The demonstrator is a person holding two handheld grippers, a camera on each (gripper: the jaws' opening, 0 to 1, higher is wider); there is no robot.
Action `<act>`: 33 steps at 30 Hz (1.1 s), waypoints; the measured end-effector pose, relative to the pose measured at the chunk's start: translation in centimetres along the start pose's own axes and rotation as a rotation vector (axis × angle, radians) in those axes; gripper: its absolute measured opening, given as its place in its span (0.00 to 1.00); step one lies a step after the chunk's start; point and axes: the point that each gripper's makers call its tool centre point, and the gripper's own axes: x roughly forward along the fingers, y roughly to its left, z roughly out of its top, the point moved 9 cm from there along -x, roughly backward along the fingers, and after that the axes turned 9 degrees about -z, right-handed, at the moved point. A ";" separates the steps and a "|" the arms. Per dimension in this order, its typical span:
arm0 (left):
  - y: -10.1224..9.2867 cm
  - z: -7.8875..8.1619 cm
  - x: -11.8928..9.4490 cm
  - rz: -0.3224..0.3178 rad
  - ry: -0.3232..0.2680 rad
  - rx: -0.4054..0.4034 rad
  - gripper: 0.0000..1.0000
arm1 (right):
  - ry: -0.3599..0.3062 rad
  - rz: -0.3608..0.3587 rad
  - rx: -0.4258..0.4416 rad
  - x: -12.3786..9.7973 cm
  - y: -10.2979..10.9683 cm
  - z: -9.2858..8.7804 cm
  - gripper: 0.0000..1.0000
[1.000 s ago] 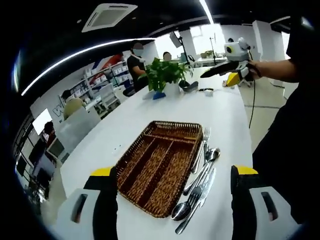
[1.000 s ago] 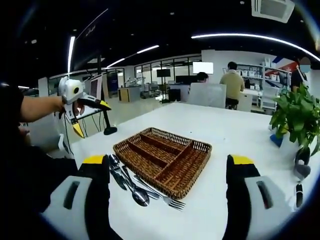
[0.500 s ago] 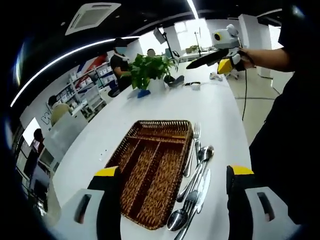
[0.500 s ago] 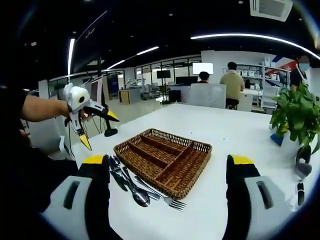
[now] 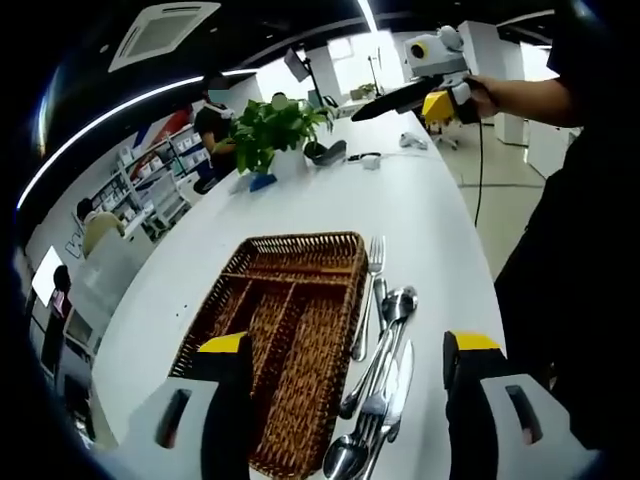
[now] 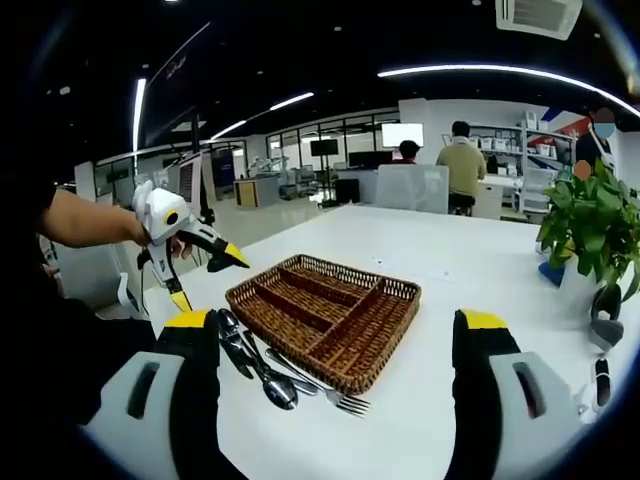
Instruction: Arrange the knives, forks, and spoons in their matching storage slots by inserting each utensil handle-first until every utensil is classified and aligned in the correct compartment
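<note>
Claws (image 5: 340, 360) open above cutlery (image 5: 380, 380), basket (image 5: 290, 300)

Cutlery (image 5: 378, 372) beside tray (image 5: 283, 330) (on table (image 5: 420, 210))

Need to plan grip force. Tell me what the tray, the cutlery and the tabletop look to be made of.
Tray: woven wicker or rattan by the look, brown and matte, with an open basket weave in walls and dividers.
Cutlery: likely polished steel, silvery with bright glints.
Tabletop: smooth white surface with a slight sheen, perhaps laminate; the pictures cannot settle that.
</note>
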 end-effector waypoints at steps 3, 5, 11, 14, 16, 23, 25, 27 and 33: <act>-0.3 -0.1 0.7 -0.020 0.006 -0.004 0.77 | -0.004 -0.001 0.004 -0.1 -0.2 0.0 1.00; -0.5 -0.1 1.0 -0.028 0.008 0.001 0.74 | -0.003 -0.003 0.005 -0.1 -0.3 0.0 1.00; -0.6 -0.4 2.0 -0.053 0.020 0.007 0.68 | 0.003 -0.003 0.012 -0.3 -0.8 -0.5 1.00; -0.7 -0.4 2.4 -0.069 0.036 0.021 0.65 | 0.006 -0.003 0.012 -0.3 -0.7 -0.5 1.00; -0.8 -0.4 2.8 -0.075 0.037 0.032 0.64 | 0.003 -0.004 0.014 -0.4 -0.9 -0.6 1.00; -1.0 -0.6 4.6 -0.112 0.052 0.029 0.55 | 0.011 -0.002 0.018 -0.3 -0.9 -0.9 1.00; -0.9 -0.8 5.1 -0.114 0.056 0.023 0.52 | 0.012 -0.001 0.024 -0.3 -0.9 -1.0 1.00; -0.9 -0.9 5.5 -0.120 0.066 0.027 0.49 | 0.016 0.000 0.023 -0.3 -0.9 -1.1 1.00; -0.6 -1.1 6.8 -0.144 0.071 0.029 0.44 | 0.022 0.004 0.025 -0.3 -0.9 -1.3 1.00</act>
